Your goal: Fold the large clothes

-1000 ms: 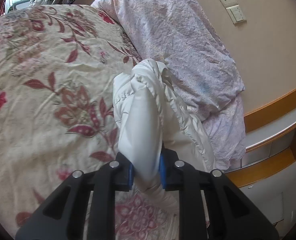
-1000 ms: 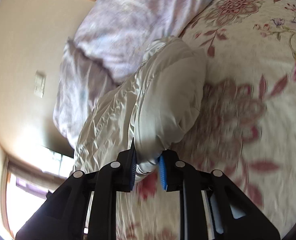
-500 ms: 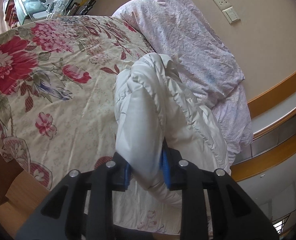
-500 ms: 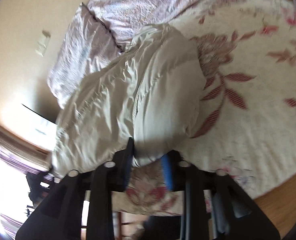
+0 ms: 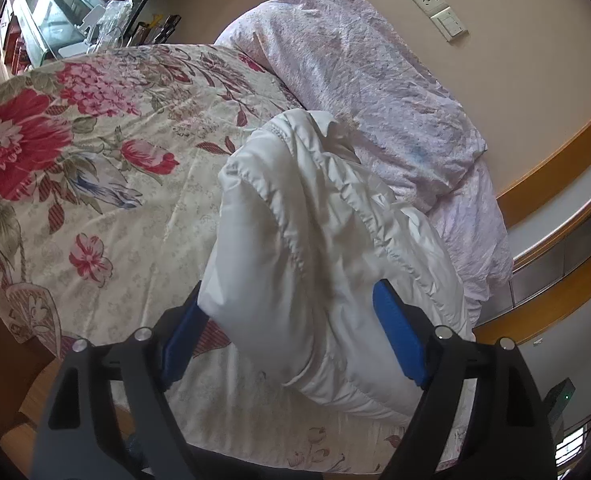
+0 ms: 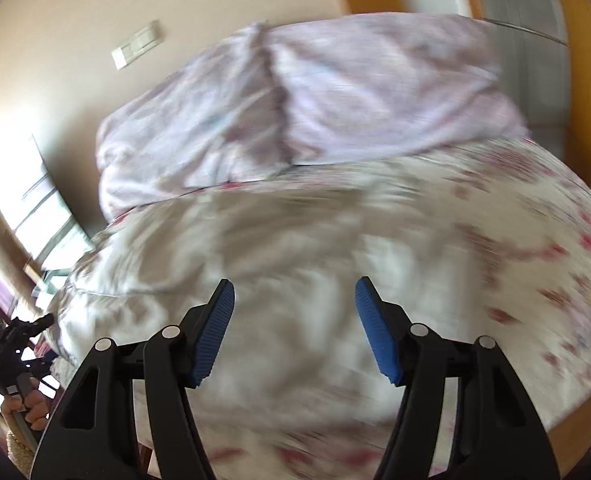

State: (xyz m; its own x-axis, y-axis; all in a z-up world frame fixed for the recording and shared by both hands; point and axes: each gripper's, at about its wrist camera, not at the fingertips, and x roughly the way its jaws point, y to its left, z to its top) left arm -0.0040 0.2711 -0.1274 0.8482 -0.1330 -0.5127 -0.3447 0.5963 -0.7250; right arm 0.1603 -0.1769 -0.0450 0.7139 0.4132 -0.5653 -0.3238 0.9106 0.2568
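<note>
A white puffy jacket (image 5: 315, 248) lies bunched on the floral bedspread (image 5: 107, 168), against the pink pillows. My left gripper (image 5: 291, 332) is open, its blue pads spread on either side of the jacket's near end without pinching it. In the right wrist view the jacket (image 6: 223, 264) is blurred and lies ahead of my right gripper (image 6: 293, 308), which is open and empty above it. The other hand-held gripper (image 6: 15, 344) shows at the far left of that view.
Pink pillows (image 5: 375, 80) lie along the wall behind the jacket. A wooden headboard ledge (image 5: 555, 240) runs on the right. A wall socket and switch (image 5: 439, 12) sit above. A cluttered cabinet (image 5: 67, 24) stands beyond the bed's far side.
Both grippers have opened and let go of the jacket, which now rests on the bed. The right gripper has swung round quickly, so its view is blurred.
</note>
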